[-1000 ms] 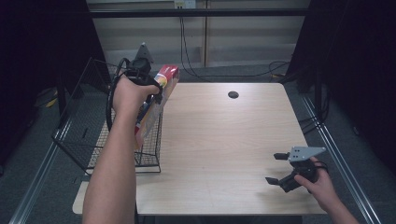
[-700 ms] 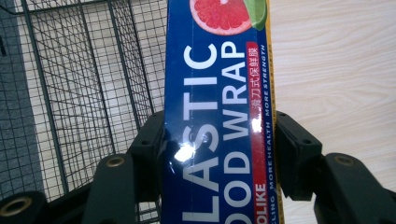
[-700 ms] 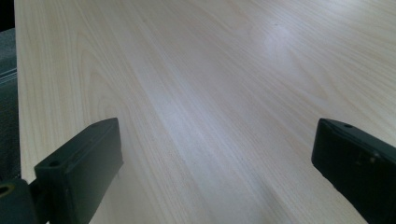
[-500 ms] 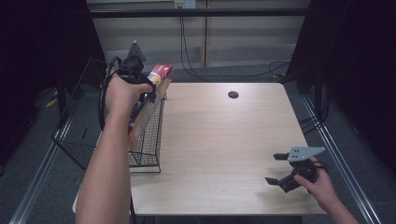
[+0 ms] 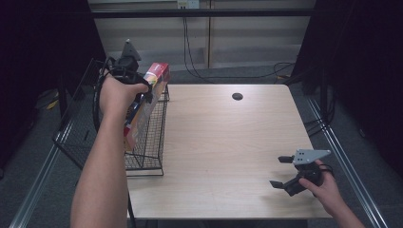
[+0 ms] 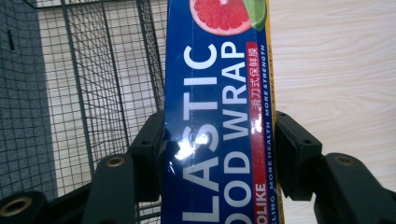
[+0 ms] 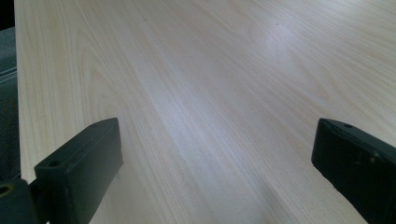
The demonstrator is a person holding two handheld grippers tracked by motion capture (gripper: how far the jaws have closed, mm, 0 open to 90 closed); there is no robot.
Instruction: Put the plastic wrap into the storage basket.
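Plastic wrap box (image 6: 217,112), one in number, hangs over the right wall of the single wire basket (image 5: 151,142), clamped by the left gripper (image 5: 142,97). Catching that wall could twist it loose. Right gripper (image 5: 281,172), well right of the basket, stands open and empty.

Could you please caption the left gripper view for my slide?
Left gripper clamps a blue plastic wrap box beside the wire basket.

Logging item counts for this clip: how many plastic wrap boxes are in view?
1. The plastic wrap box is clamped in the left gripper, over the wire basket at the table's left edge.
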